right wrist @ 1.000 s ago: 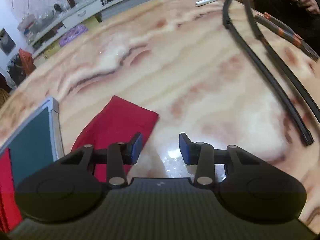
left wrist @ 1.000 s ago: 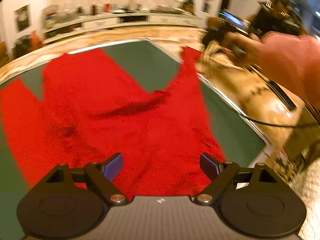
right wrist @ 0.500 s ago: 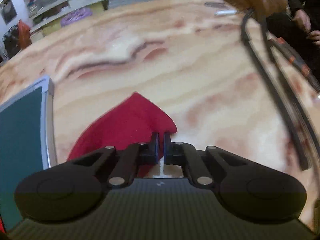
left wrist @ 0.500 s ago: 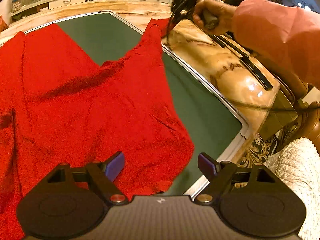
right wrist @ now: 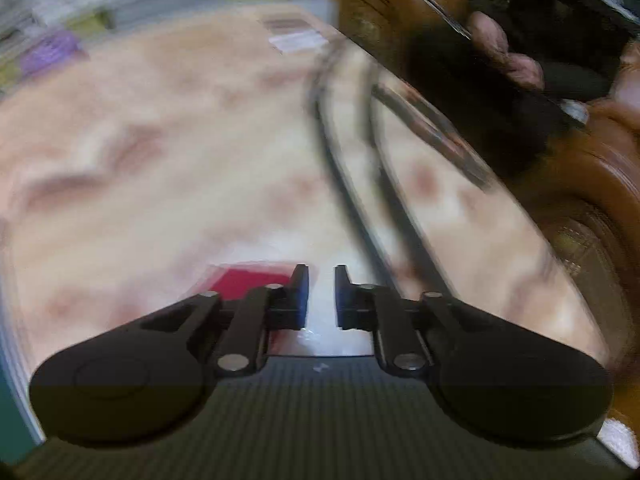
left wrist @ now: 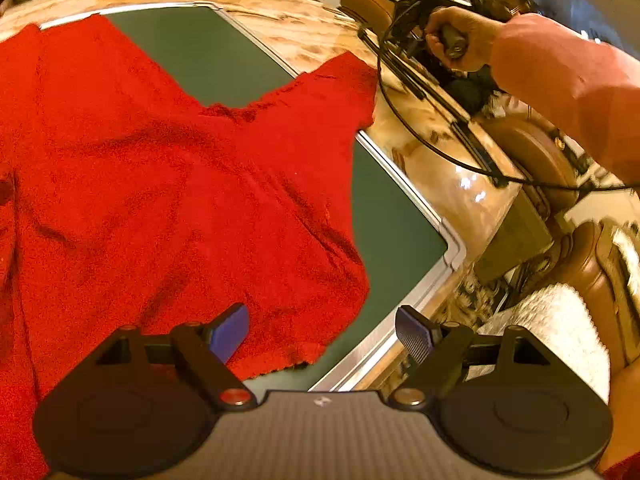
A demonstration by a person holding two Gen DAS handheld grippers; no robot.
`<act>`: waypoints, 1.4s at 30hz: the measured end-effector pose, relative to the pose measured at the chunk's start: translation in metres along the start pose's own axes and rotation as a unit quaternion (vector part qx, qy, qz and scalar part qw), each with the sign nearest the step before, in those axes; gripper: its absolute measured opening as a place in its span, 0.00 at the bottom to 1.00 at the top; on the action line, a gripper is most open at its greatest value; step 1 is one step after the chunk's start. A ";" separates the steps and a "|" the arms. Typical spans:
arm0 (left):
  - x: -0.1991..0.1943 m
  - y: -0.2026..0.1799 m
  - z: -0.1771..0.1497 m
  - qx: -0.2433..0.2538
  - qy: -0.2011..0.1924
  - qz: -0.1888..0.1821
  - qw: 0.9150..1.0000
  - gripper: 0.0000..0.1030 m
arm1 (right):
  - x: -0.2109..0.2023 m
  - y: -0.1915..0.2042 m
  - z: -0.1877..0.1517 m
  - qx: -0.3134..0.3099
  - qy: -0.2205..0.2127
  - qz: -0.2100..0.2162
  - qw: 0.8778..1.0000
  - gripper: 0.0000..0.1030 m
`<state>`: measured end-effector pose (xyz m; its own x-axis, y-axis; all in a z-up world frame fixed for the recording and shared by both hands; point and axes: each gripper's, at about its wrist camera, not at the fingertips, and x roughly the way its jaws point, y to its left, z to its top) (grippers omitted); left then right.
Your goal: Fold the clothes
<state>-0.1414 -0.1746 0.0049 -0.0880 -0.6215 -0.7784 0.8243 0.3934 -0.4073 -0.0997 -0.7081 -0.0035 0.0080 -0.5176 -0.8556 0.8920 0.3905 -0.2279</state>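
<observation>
From my left wrist view, the red garment [left wrist: 168, 184] lay spread on the green mat [left wrist: 384, 216], 1 sleeve trailing past its far edge onto the marble table [left wrist: 436, 168]. My left gripper [left wrist: 322, 330] hung open above the hem; I judged it should pinch that corner squarely. The right wrist view, blurred, alone showed my right gripper [right wrist: 321, 294] opening with nothing between its jaws, the sleeve end [right wrist: 248, 282] beside it.

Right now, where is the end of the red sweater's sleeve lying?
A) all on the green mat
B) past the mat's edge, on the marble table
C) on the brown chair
B: in the left wrist view the red sweater has its sleeve end lying past the green mat on the marble table.
</observation>
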 end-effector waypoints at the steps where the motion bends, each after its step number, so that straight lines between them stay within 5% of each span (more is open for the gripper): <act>1: 0.000 0.000 0.000 0.001 0.001 -0.001 1.000 0.82 | 0.006 -0.004 -0.005 0.010 -0.003 0.010 1.000 0.18; 4: -0.003 0.002 -0.001 -0.004 0.001 -0.007 1.000 0.82 | 0.013 -0.020 -0.022 0.057 -0.004 0.084 0.995 0.18; 8: -0.004 0.005 0.000 -0.013 -0.001 -0.010 1.000 0.82 | -0.002 -0.016 -0.051 0.039 -0.005 0.202 0.979 0.18; 11: -0.003 0.006 0.001 -0.017 -0.002 -0.009 1.000 0.82 | -0.036 0.000 -0.107 -0.019 0.020 0.338 0.941 0.20; 14: -0.004 0.002 0.000 -0.009 -0.001 0.006 1.000 0.82 | -0.066 0.014 -0.177 -0.072 0.050 0.389 0.917 0.33; 18: -0.010 -0.002 -0.001 -0.001 -0.001 0.033 0.999 0.82 | -0.087 0.021 -0.242 -0.084 0.090 0.412 0.903 0.33; 22: -0.025 0.009 -0.005 -0.029 -0.017 0.051 0.998 0.82 | -0.093 0.025 -0.268 -0.058 0.138 0.442 0.884 0.33; 27: -0.039 0.023 -0.011 -0.061 -0.029 0.061 0.996 0.82 | -0.102 0.028 -0.287 -0.058 0.123 0.424 0.895 0.33; 31: -0.042 0.030 -0.012 -0.079 -0.033 0.071 0.994 0.82 | -0.093 0.020 -0.291 -0.007 0.128 0.458 0.880 0.32; 34: -0.044 0.030 -0.013 -0.073 -0.031 0.085 0.993 0.82 | -0.101 0.012 -0.290 0.006 0.144 0.485 0.862 0.11; 38: -0.044 0.025 -0.013 -0.054 -0.029 0.086 0.994 0.82 | -0.149 -0.022 -0.273 0.019 0.051 0.501 0.864 0.11; 42: -0.046 0.020 -0.013 -0.044 -0.030 0.093 0.994 0.82 | -0.161 -0.022 -0.253 -0.024 0.007 0.418 0.908 0.29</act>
<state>-0.1279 -0.1295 0.0260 0.0969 -0.5706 -0.8155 0.7706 0.5615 -0.3014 -0.2351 -0.4405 0.0215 0.6679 -0.0160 -0.7441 0.5560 0.6753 0.4846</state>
